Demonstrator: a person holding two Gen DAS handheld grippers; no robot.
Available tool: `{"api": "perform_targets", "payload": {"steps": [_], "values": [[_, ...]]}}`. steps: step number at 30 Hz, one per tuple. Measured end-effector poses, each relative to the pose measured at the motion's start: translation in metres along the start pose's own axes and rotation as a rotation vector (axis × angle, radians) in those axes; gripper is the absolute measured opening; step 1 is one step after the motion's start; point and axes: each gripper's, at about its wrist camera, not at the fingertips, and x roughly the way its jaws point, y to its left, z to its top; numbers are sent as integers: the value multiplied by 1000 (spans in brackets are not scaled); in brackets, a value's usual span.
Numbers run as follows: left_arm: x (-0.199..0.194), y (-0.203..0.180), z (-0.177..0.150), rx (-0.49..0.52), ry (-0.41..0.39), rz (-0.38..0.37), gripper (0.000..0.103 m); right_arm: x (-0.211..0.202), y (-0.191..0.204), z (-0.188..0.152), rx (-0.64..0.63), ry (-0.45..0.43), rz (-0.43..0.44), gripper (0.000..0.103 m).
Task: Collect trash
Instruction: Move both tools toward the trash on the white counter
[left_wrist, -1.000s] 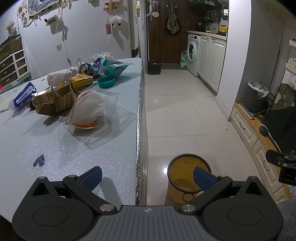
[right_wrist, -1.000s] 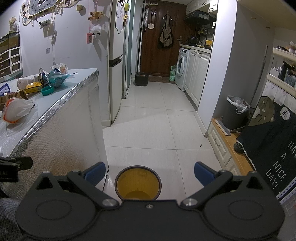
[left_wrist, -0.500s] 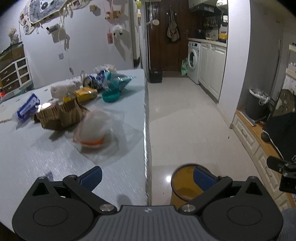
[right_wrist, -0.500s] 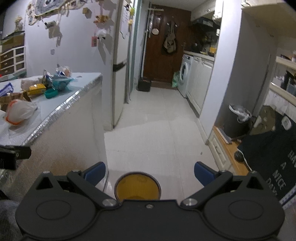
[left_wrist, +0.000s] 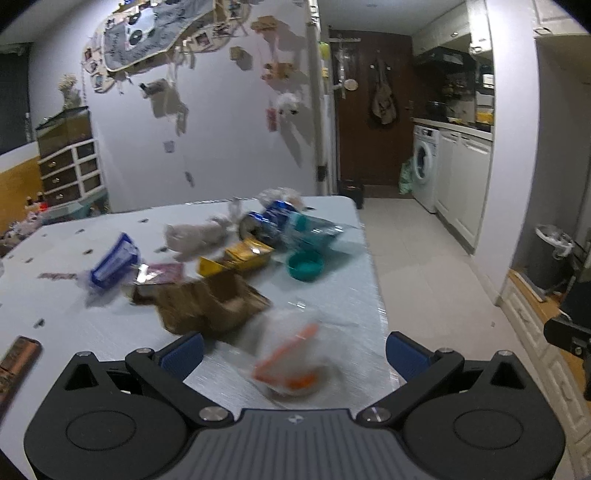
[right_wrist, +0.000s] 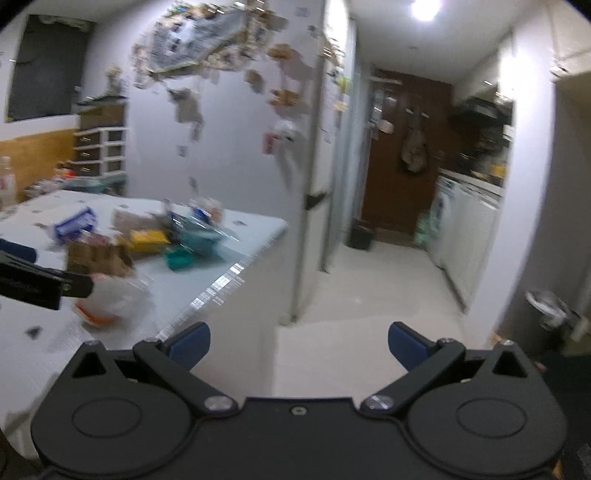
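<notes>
Trash sits in a loose cluster on the pale blue table (left_wrist: 92, 325), mostly toward its far right corner; both views are motion-blurred, so detail is soft. Nearest item: clear plastic bag with orange inside (left_wrist: 295, 362), lying between the spread fingers of the left gripper (left_wrist: 293, 354), no contact visible. Just behind the bag: crumpled brown paper bag (left_wrist: 210, 306). Further back: yellow packet (left_wrist: 240, 258), teal bowl (left_wrist: 304, 266), blue can on its side (left_wrist: 269, 221), crumpled clear wrapper with teal print (left_wrist: 317, 232), whitish wad (left_wrist: 195, 238). To the left: blue-and-white packet (left_wrist: 110, 264) and a small pinkish wrapper (left_wrist: 159, 273). Brown bar-shaped wrapper (left_wrist: 16, 360) at the near left edge, well apart from the rest. Left gripper jaws wide apart, holding nothing. Right gripper (right_wrist: 299, 345) also fully spread and empty, off the table's right edge, pointing down the tiled floor (right_wrist: 369, 288) toward the dark wooden door (right_wrist: 402, 155). From the right wrist view the same pile is visible on the table at left, with the left gripper's black finger (right_wrist: 44, 286) reaching in just beside the orange-filled bag. Washing machine (left_wrist: 424, 166) and a lined bin (left_wrist: 550, 254) are along the right wall.
</notes>
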Motion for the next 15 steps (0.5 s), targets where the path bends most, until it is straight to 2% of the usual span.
{"api": "perform_targets", "payload": {"steps": [7,11,15], "values": [[22,53,12,-42,28,28,103,45,25,21,0,-11,229,103],[37,83,14,-75,58,22,103,69,46,24,-29,-9,301,103],[47,111,18,-115,70,-5,103,93,67,21,-116,19,325,103]]}}
